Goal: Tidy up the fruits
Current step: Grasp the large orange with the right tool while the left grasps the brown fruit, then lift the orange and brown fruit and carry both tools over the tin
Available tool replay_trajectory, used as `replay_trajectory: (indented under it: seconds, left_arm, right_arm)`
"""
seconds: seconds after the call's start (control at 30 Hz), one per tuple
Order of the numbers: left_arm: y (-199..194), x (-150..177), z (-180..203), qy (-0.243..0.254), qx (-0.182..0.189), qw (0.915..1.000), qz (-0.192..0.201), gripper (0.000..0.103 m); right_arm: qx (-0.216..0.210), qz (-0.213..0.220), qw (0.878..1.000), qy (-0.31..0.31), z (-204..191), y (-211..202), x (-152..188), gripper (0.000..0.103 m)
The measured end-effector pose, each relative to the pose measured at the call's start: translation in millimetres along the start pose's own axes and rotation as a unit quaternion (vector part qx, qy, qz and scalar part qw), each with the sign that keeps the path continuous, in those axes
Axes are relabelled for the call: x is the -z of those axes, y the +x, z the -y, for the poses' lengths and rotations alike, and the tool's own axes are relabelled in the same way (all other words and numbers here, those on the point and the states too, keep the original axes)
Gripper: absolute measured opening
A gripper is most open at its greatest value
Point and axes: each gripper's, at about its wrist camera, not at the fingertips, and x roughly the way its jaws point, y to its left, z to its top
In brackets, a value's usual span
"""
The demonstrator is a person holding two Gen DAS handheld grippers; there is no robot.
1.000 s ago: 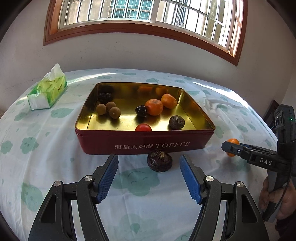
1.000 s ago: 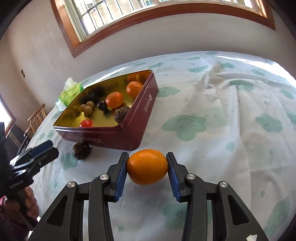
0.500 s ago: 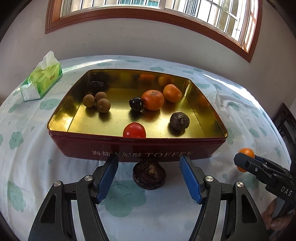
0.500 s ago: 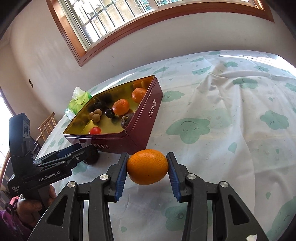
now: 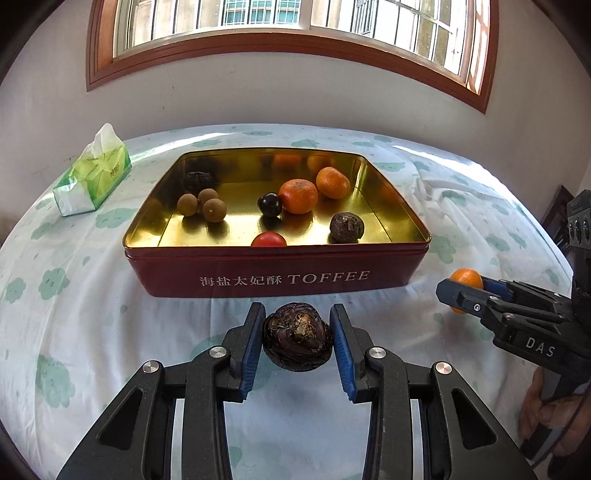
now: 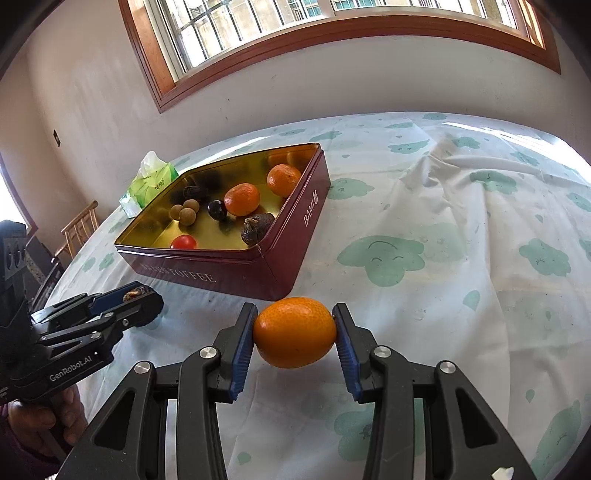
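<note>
A white tablecloth (image 5: pixel 92 302) printed with pale green clouds covers the table, which stands under a wood-framed window (image 5: pixel 288 33) in a grey-white wall. From left to right in the left wrist view, a green tissue pack (image 5: pixel 92 182) lies at the far left of the cloth, then a dark red tin (image 5: pixel 280 278) lettered TOFFEE with a gold inside sits in the middle. In the tin lie three brown longans (image 5: pixel 202 205) at the left, a dark wrinkled fruit behind them, a black round fruit (image 5: pixel 269 205), two mandarins (image 5: pixel 298 195), a red tomato (image 5: pixel 269 240) against the near wall and a brown knobbly fruit (image 5: pixel 346 228) to the right. Just near of the tin, the left gripper (image 5: pixel 297 341) has its blue pads closed on a dark purplish, wrinkled water chestnut (image 5: pixel 296 340) with a rough brownish crown. To the right, the right gripper (image 6: pixel 294 332) clamps a smooth, glossy orange kumquat (image 6: pixel 294 332), oval and lying crosswise between the pads, near the tin's right corner. Only the right wrist view shows the word BAMI on the tin's side and a wooden chair (image 6: pixel 79 225) at the far left by the wall; only the left wrist view shows the chestnut's surface plainly.
</note>
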Motion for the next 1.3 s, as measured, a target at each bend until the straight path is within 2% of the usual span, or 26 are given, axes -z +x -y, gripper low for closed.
replay_trajectory:
  seconds: [0.4,0.53,0.67,0.97,1.3]
  left_arm:
    - [-40,2,-20,-0.011,-0.014,0.9992,0.036,0.037]
    - [-48,4,-26,-0.011,-0.02,0.9987,0.046,0.037]
    - [-53,6,-31,-0.016,-0.021,0.9984,0.05,0.037]
    - [-61,-1,-41,-0.026,-0.021,0.9974,0.064,0.037]
    - [-64,-20,-48,-0.023,-0.025,0.9962,0.08,0.037]
  right_arm:
    - [0.028,-0.004,0.999,-0.016,-10,-1,2,0.039]
    - [0.006,0.003,1.0,0.004,-18,-14,9,0.039]
    - [-0.011,0.009,1.0,-0.011,-40,-26,10,0.039]
    - [-0.043,0.038,0.997,-0.044,-77,-54,-9,0.039]
    - [-0.053,0.052,0.995,-0.067,-93,-58,-30,0.039]
